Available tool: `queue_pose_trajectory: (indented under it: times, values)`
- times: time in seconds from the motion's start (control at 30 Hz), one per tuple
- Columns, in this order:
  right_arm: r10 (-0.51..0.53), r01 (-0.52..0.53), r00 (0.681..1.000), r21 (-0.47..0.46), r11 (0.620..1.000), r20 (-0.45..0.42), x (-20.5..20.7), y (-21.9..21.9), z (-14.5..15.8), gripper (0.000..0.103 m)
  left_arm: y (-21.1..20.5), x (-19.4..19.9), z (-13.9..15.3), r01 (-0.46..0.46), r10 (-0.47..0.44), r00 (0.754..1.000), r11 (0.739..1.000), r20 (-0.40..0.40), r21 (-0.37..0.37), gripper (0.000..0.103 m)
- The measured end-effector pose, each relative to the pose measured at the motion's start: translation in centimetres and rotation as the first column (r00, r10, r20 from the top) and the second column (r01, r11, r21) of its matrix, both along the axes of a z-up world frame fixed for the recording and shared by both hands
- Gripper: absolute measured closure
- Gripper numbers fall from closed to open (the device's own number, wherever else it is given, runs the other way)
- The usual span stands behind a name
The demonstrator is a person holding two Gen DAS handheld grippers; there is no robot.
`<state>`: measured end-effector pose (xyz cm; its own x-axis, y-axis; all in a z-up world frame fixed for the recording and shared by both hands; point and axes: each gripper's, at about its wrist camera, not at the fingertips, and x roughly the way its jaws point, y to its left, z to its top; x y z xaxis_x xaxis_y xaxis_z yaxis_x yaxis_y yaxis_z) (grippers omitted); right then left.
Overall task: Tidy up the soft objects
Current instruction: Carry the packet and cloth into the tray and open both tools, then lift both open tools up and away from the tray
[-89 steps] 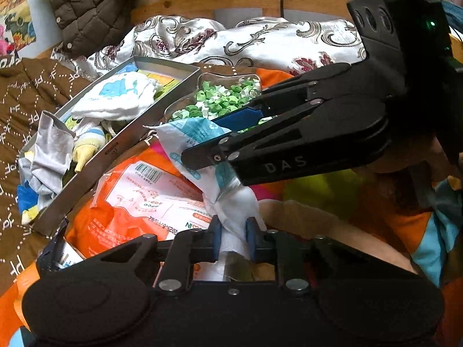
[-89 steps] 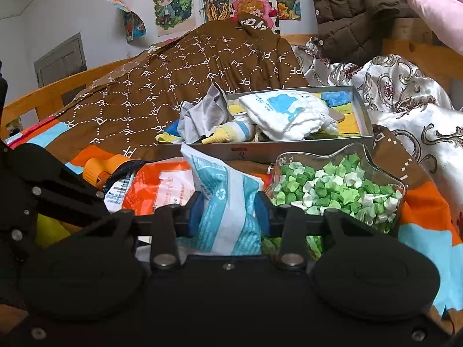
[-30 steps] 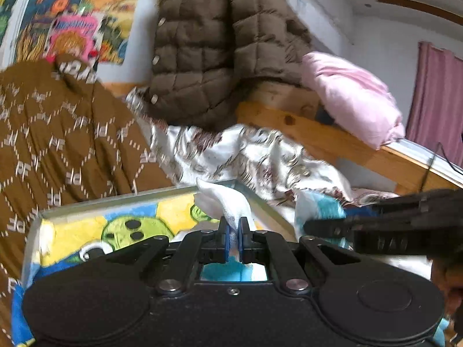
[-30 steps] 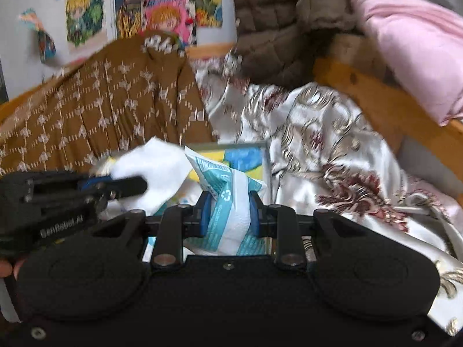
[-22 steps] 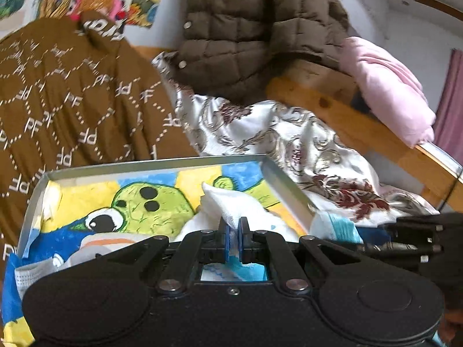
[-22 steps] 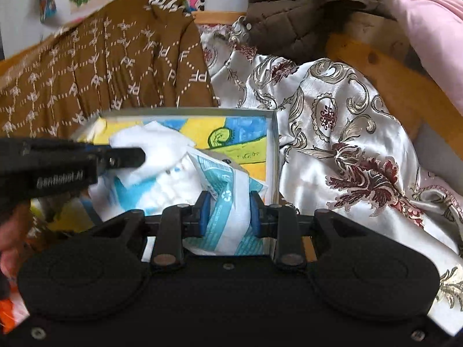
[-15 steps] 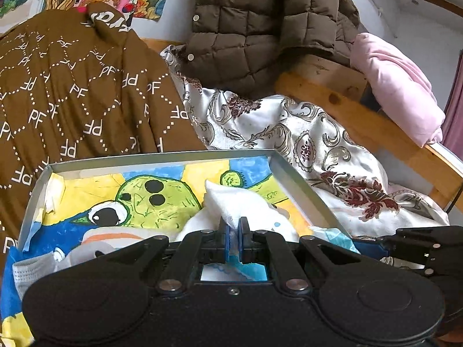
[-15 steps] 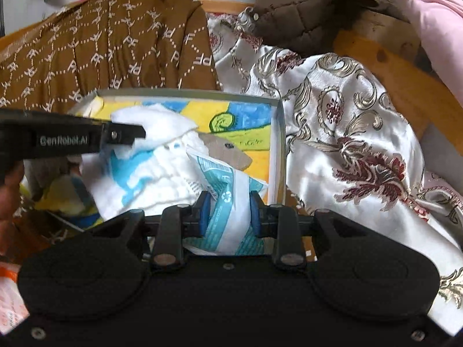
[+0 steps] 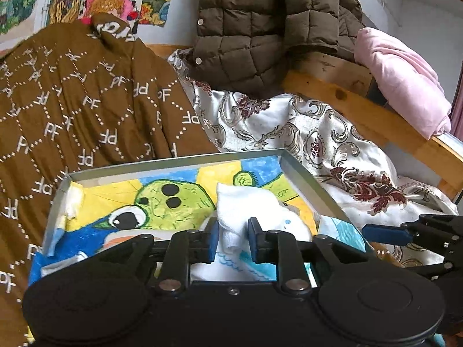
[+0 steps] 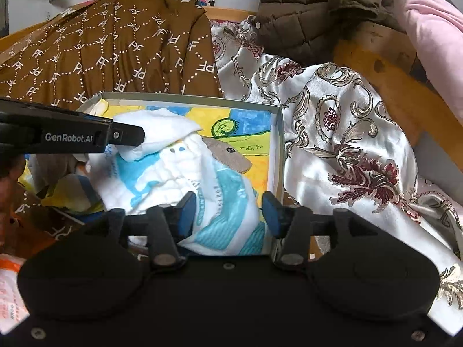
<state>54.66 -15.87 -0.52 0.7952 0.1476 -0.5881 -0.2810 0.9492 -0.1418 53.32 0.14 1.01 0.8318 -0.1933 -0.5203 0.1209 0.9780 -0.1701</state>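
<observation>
A white and blue soft diaper-like pad lies in a grey metal tray with a cartoon drawing on its floor. In the left wrist view the pad's white corner stands between the fingers of my left gripper, which are parted and loose around it. My right gripper is open, its fingers on either side of the pad's teal-striped end at the tray's near right corner. The left gripper also shows in the right wrist view over the pad.
The tray rests on a bed with a brown patterned garment behind it and a silver floral cloth to its right. A brown puffer jacket, a pink blanket and a wooden rail lie beyond. Other cloths sit at the tray's left.
Both grippers carried the pad from the bed into the tray and lowered it. In the last half second both sets of fingers opened and let the pad rest in the tray.
</observation>
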Motion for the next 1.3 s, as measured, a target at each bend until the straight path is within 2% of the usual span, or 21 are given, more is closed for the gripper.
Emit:
queue_pose_trajectory:
  times: [0.1,0.17,0.27,0.3,0.47,0.6,0.77,0.8,0.97,1.07,1.3]
  values:
    - [0.001,-0.001,1.000,0.008,1.000,0.015,-1.0,-0.1,0.8,0.057,0.1,-0.6,0.6,-0.009,0.009,1.000,1.000,0.008,0.015,0.071]
    - [0.004,-0.005,1.000,0.012,1.000,0.028,-1.6,-0.2,1.4,0.052,0.3,-1.1,1.1,-0.016,0.016,1.000,1.000,0.025,0.020,0.054]
    - [0.013,-0.015,0.999,0.031,0.999,0.051,-2.9,-0.4,2.7,0.040,0.7,-2.4,2.1,-0.036,0.033,0.997,0.999,0.073,0.037,0.040]
    - [0.015,-0.017,0.998,0.040,0.999,0.061,-3.3,-0.5,3.3,0.036,0.9,-2.8,2.4,-0.037,0.033,0.996,0.998,0.083,0.048,0.039]
    - [0.014,-0.023,0.995,0.094,0.995,0.098,-5.7,-1.3,6.0,0.034,1.9,-5.2,4.0,-0.049,0.039,0.991,0.996,0.130,0.070,0.031]
    - [0.011,-0.027,0.993,0.139,0.990,0.117,-7.7,-1.7,8.4,0.027,2.2,-7.7,5.5,-0.038,0.021,0.983,0.995,0.181,0.091,0.028]
    - [0.023,-0.051,0.987,0.175,0.983,0.158,-10.8,-1.5,11.8,0.020,2.3,-11.6,7.3,-0.028,-0.005,0.961,0.993,0.275,0.118,0.023]
    - [0.026,-0.057,0.986,0.181,0.982,0.167,-11.5,-1.4,12.4,0.015,2.4,-12.2,7.7,-0.031,-0.006,0.957,0.992,0.290,0.120,0.021]
    - [0.047,-0.086,0.977,0.181,0.980,0.208,-14.4,-0.9,15.4,0.008,2.6,-15.3,9.1,-0.037,-0.007,0.941,0.992,0.337,0.123,0.009]
    - [0.062,-0.105,0.972,0.182,0.978,0.225,-16.0,-0.5,16.9,0.001,2.9,-17.1,9.9,-0.045,0.002,0.934,0.993,0.358,0.112,0.006]
    - [0.097,-0.144,0.964,0.176,0.974,0.249,-19.6,-0.1,19.4,0.001,4.6,-22.3,11.5,-0.079,0.055,0.911,0.996,0.409,0.043,0.001]
